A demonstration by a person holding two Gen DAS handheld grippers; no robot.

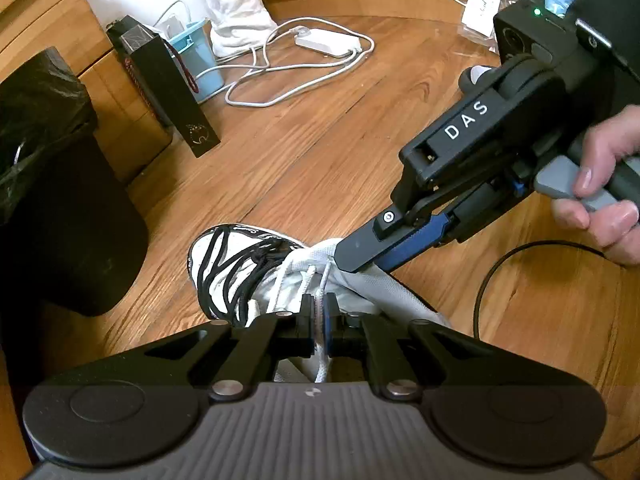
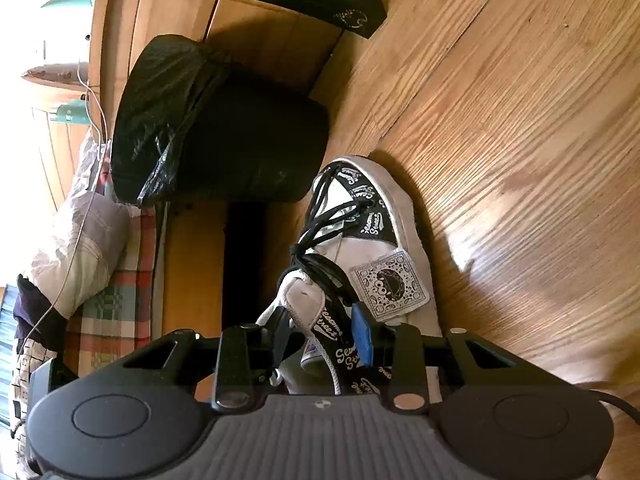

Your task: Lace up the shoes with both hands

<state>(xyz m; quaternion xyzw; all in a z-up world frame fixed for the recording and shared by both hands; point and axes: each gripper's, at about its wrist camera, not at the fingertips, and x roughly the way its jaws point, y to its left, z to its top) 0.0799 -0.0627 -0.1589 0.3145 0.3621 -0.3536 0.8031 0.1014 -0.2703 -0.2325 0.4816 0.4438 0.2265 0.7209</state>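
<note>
the left gripper sits nearest, its jaws drawn narrow and pinching a white cord that runs up between the pads and over pale grey fabric, seemingly a trouser leg above the shoe. just beyond, the right gripper comes in from the right, held by a hand; in the left view its fingers look close together against the fabric, but in its own view the blue pad and the black finger stand moderately apart, straddling the shoe's tongue and collar, and whether they grip a strand i cannot tell. the shoe, white with black printed panels, rests on the wooden floor near its left edge by the black bin; its black laces cross the eyelets and gather in a knot at the throat. farther off lie a white cable and a dark paper bag. to handle this well, i judge the left should keep the cord taut without jerking, while the right closes on one strand only, clear of the tongue, and pulls along the shoe's length so the crossings seat evenly.
</note>
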